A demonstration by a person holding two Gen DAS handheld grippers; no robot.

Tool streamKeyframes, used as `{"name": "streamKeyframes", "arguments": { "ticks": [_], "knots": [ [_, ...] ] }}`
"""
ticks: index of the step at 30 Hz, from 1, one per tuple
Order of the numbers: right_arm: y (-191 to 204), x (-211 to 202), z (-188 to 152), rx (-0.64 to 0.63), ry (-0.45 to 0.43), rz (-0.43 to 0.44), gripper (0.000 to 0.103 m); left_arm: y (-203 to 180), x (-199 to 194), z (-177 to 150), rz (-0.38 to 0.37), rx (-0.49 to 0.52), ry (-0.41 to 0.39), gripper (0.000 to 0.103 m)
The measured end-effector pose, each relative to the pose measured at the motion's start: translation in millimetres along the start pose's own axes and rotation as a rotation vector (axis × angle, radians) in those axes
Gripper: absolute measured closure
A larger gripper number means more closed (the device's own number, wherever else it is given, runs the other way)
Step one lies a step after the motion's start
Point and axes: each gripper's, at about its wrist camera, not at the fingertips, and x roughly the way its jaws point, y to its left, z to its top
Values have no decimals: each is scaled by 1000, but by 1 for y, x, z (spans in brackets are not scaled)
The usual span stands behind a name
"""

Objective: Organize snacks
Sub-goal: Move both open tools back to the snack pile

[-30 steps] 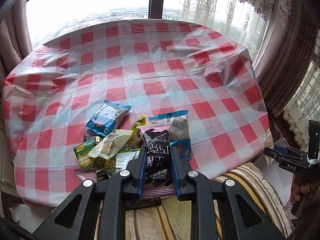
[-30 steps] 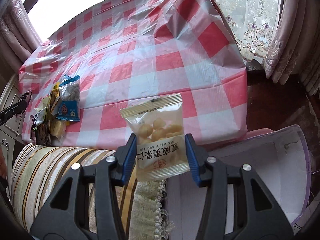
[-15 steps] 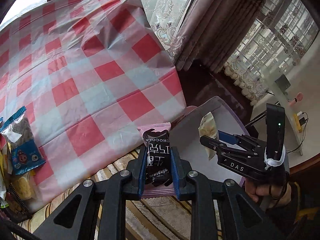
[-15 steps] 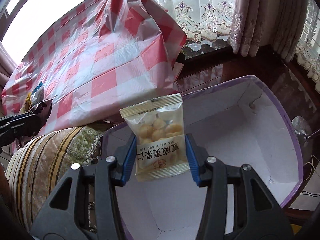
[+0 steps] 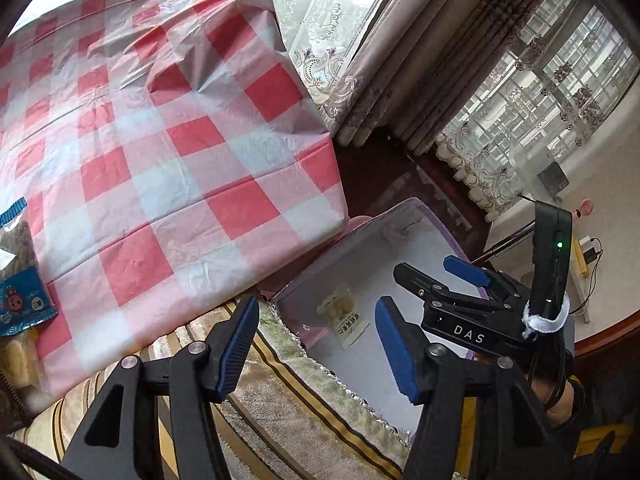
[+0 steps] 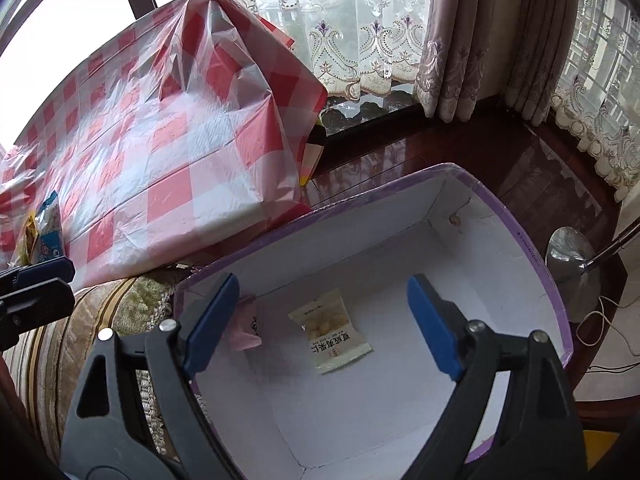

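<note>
Looking along my right gripper [image 6: 322, 326], I see its jaws standing wide apart with nothing between them; they have just been opening. Below them, on the white floor of the purple-edged box [image 6: 536, 264], lies the pale snack packet [image 6: 330, 330] with round yellow pieces, flat and free of the pads. A second packet, the pink one [image 6: 246, 328], lies inside the same box against its left wall, partly hidden behind my right gripper's left finger.

My left gripper [image 5: 316, 344] is also apart and empty, and its jaws have just been opening too. It hangs over the near left corner of the box, above the striped cushion [image 5: 280, 396] that touches the box on that side. From this view I can see only the pale packet in the box; the pink one I cannot make out here.

Left of the box, beyond the cushion, stands the table under a red and white checked cloth [image 5: 160, 140]. At the far left end of the cloth, well apart from the box, more snacks wait in a small pile: one blue packet [image 5: 22, 300] is clear, the others are cut off at the edge and I cannot count them. Behind the box are dark wooden boards and lace curtains [image 6: 360, 40]. To the right of the box a round metal lamp base [image 6: 572, 260] stands on the floor.

So I count two packets in the box and two grippers.
</note>
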Motion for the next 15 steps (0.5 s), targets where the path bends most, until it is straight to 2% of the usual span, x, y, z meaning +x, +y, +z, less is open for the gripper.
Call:
{"name": "streamKeyframes", "arguments": {
  "ticks": [3, 9, 12, 15],
  "knots": [
    [11, -7, 5, -17, -26, -51, 11, 4, -11, -3, -8, -6, -43, 40],
    [45, -28, 11, -131, -100, -47, 11, 25, -38, -10, 93, -52, -94, 40],
    [63, -35, 15, -150, -79, 21, 11, 43, -54, -17, 130, -98, -129, 40],
    [77, -44, 16, -137, -97, 120, 11, 59, -68, -27, 164, -133, -153, 40]
  ]
}}
